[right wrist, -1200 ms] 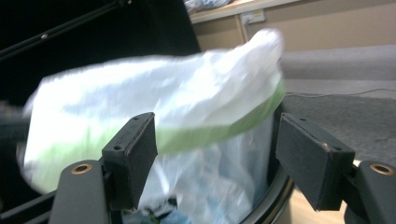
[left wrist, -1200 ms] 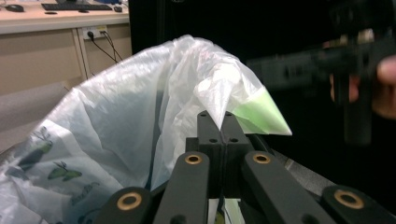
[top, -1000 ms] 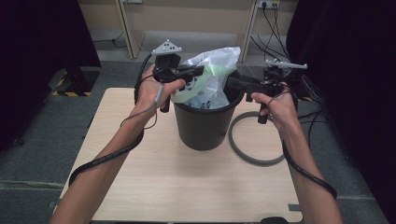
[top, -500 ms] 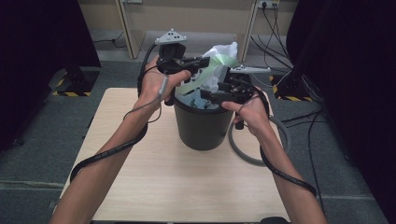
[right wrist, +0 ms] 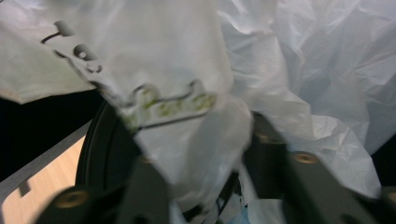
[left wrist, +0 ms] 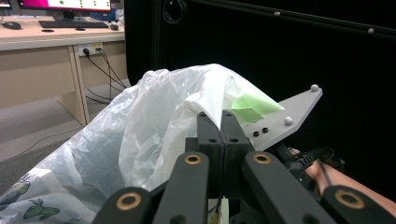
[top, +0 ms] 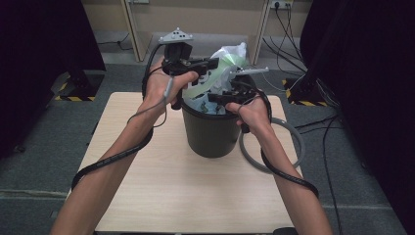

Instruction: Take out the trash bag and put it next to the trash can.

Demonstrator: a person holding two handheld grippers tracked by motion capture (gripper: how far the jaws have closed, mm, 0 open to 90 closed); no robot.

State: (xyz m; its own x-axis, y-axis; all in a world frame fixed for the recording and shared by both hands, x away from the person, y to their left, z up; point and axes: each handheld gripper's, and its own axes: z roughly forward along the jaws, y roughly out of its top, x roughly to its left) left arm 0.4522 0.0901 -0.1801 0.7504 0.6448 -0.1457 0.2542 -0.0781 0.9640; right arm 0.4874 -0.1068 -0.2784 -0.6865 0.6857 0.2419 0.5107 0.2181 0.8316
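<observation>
The left gripper (top: 208, 63) is held above the back left rim of the bin (top: 210, 132). Its jaws are pressed together on a fold of the white plastic bag (left wrist: 154, 126), as seen in the left gripper view, where the film is pinched at the fingertips and pulled up into a peak. The bag rises out of the bin's mouth, so the pinched edge lies directly at this gripper, and the rest of the bag hangs down and away from it into the bin.

The right gripper (top: 220, 95) is placed lower, just over the front right of the bin's rim, reaching inward toward the bag. Its jaws have just been closing. In the right gripper view a printed flap of the bag (right wrist: 187, 116) is seen lying between the two blurred jaws; whether the pads already press on it cannot be told.

The bin stands upright near the middle of the table (top: 161, 196). A grey hoop (top: 293, 142) lies flat just right of the bin. The right gripper is judged the nearer to the bag's free edge.
</observation>
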